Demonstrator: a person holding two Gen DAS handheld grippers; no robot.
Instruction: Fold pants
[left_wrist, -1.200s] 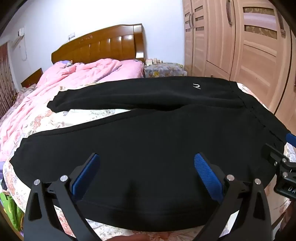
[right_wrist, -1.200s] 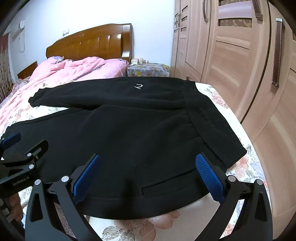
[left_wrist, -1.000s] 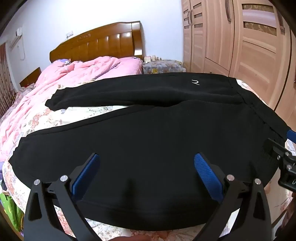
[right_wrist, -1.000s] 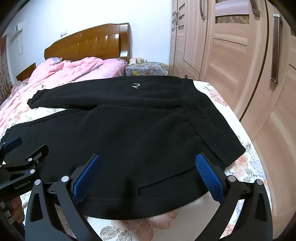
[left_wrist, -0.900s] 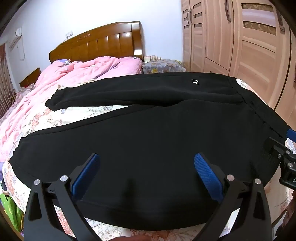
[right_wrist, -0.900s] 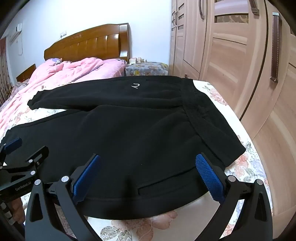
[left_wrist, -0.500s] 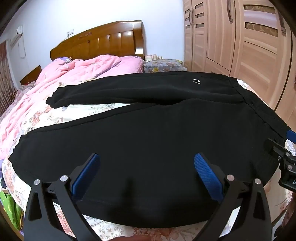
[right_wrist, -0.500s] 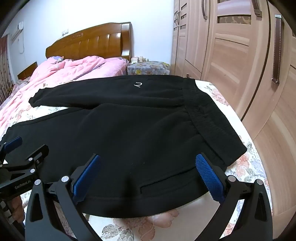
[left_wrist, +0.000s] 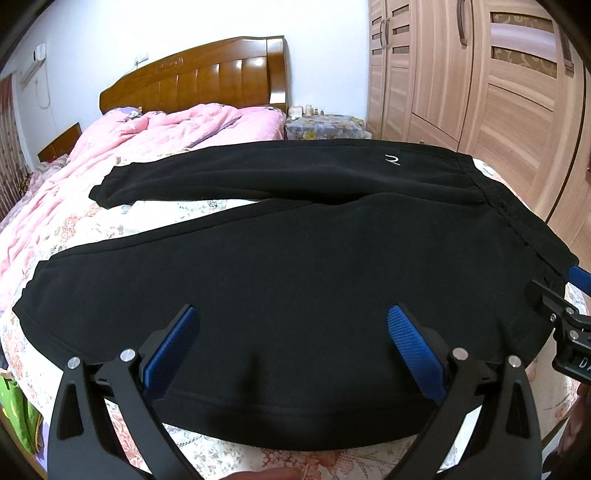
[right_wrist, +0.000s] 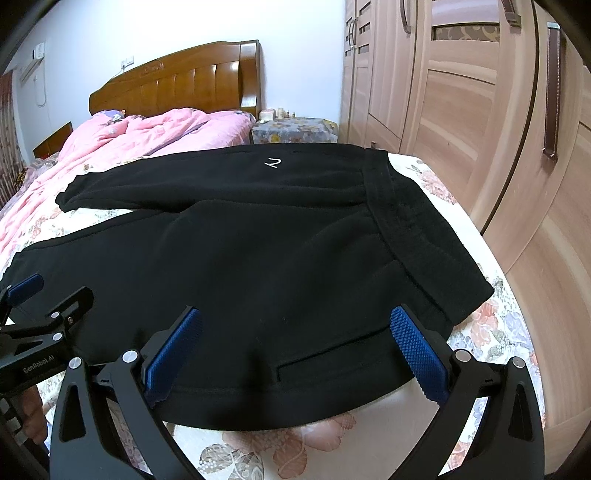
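Black fleece pants (left_wrist: 314, 266) lay flat on the floral-sheeted bed (right_wrist: 491, 328), its brown wooden headboard (left_wrist: 207, 74) at 11 o'clock. Light wooden wardrobe doors (right_wrist: 480, 110) stood at 2 o'clock. The left hand-held gripper (left_wrist: 291, 347) and right hand-held gripper (right_wrist: 295, 347) both gaped wide, holding nothing.

The pants (left_wrist: 314, 266) are thick matt black fleece cloth, softly napped, with a ribbed waistband at 3 o'clock and a small white stitched mark. Under them the bed sheet (right_wrist: 491, 332) is smooth printed cotton with flowers. At 10 o'clock lies a pink quilt (left_wrist: 155, 136), puffy and faintly shiny. The headboard (left_wrist: 207, 77) is glossy varnished wood; the wardrobe (right_wrist: 480, 110) at 2 o'clock is matt wood grain. The left gripper (left_wrist: 291, 349) and right gripper (right_wrist: 295, 349) show matt black plastic, bright metal screws, and blue knurled rubbery fingers (right_wrist: 417, 354)
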